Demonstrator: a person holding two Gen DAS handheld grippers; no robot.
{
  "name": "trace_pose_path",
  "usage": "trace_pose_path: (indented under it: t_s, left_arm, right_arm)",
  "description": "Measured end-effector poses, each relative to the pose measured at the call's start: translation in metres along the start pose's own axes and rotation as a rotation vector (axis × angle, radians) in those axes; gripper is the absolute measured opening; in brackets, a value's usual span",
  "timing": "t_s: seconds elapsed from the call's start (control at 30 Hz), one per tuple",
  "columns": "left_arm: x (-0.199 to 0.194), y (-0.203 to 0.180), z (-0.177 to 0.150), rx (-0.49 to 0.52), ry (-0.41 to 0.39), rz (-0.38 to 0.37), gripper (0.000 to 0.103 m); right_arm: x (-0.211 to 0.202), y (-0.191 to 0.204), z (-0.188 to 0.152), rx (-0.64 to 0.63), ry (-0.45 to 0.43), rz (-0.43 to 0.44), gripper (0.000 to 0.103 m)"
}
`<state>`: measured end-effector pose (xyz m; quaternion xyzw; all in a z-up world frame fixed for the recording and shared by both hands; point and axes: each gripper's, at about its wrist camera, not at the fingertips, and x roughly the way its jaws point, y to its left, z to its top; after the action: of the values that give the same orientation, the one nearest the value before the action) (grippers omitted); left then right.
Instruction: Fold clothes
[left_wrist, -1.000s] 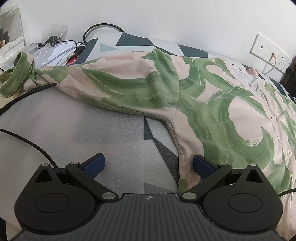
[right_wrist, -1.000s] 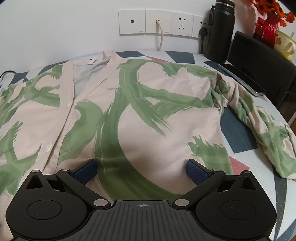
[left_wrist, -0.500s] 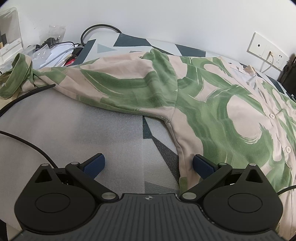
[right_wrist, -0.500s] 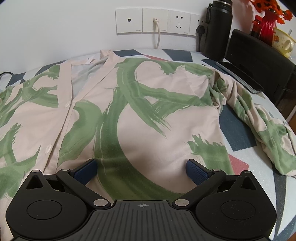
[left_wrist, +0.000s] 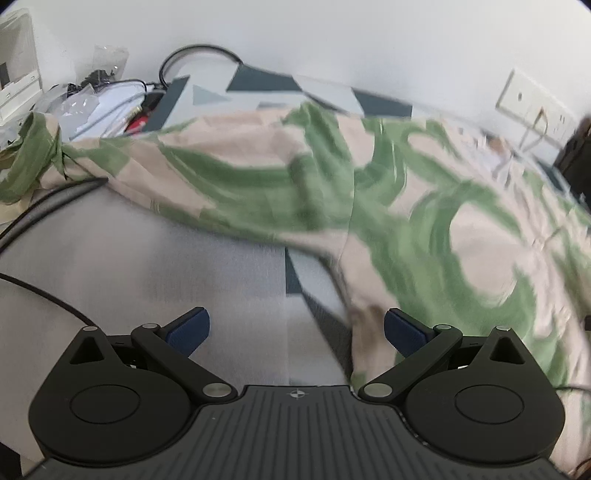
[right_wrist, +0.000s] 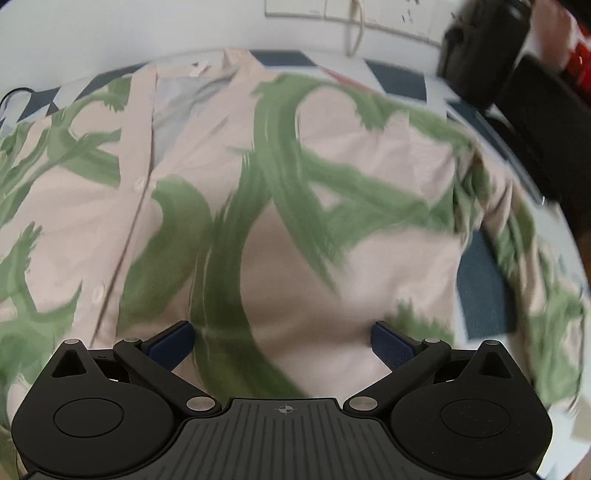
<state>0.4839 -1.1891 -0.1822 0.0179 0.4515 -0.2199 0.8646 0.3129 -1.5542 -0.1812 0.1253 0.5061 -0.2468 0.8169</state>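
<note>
Since half a second ago both my views have smeared, and in the right wrist view the shirt (right_wrist: 295, 229) fills more of the picture, with the wall sockets (right_wrist: 351, 22) slid to the top edge: I judge I am tipping forward over the cloth. The shirt lies spread front-up on the bench (left_wrist: 184, 266), collar toward the wall, nothing folded yet.

My left gripper (left_wrist: 295, 328) has its jaws wide apart with nothing between them, straddling the shirt's side edge below the armpit. My right gripper (right_wrist: 280, 339) is likewise agape over the lower front panel.

The left sleeve (left_wrist: 110, 162) trails out toward a black cable (left_wrist: 55, 195) and clutter at the bench's far corner; the right sleeve (right_wrist: 524, 258) droops near the bench rim. Bare bench beside my left jaws gives room to work.
</note>
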Motion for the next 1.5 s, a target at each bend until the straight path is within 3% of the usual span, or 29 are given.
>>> trace_pose_path:
  t_s: [0.37, 0.63, 0.77, 0.87, 1.0, 1.1, 1.27, 1.4, 1.5]
  left_arm:
    - [-0.039, -0.015, 0.048, 0.008, -0.168, -0.077, 0.103]
    - [-0.017, -0.05, 0.092, 0.1, -0.224, -0.085, 0.103]
    - [0.013, -0.067, 0.103, 0.156, -0.214, -0.06, 0.103]
    - [0.042, -0.079, 0.114, 0.198, -0.184, -0.038, 0.103]
    - [0.079, -0.095, 0.132, 0.239, -0.154, -0.018, 0.103]
    - [0.103, -0.107, 0.145, 0.265, -0.144, -0.016, 0.103]
    - [0.133, -0.122, 0.158, 0.363, -0.152, 0.075, 0.103]
    - [0.149, -0.119, 0.16, 0.374, -0.126, 0.133, 0.103]
    - [0.149, -0.109, 0.158, 0.352, -0.136, 0.135, 0.103]
  right_arm:
    - [-0.046, -0.007, 0.067, 0.101, -0.195, 0.095, 0.102]
    - [-0.042, -0.05, 0.099, 0.104, -0.298, 0.027, 0.102]
    - [-0.012, -0.089, 0.104, 0.131, -0.295, -0.003, 0.101]
    - [0.018, -0.11, 0.111, 0.125, -0.277, -0.049, 0.086]
    - [0.054, -0.126, 0.125, 0.092, -0.266, -0.091, 0.08]
    - [0.074, -0.126, 0.139, 0.055, -0.273, -0.13, 0.08]
    - [0.105, -0.134, 0.161, 0.041, -0.235, -0.153, 0.08]
    - [0.114, -0.14, 0.164, 0.049, -0.223, -0.158, 0.084]
    - [0.115, -0.151, 0.16, 0.089, -0.215, -0.177, 0.086]
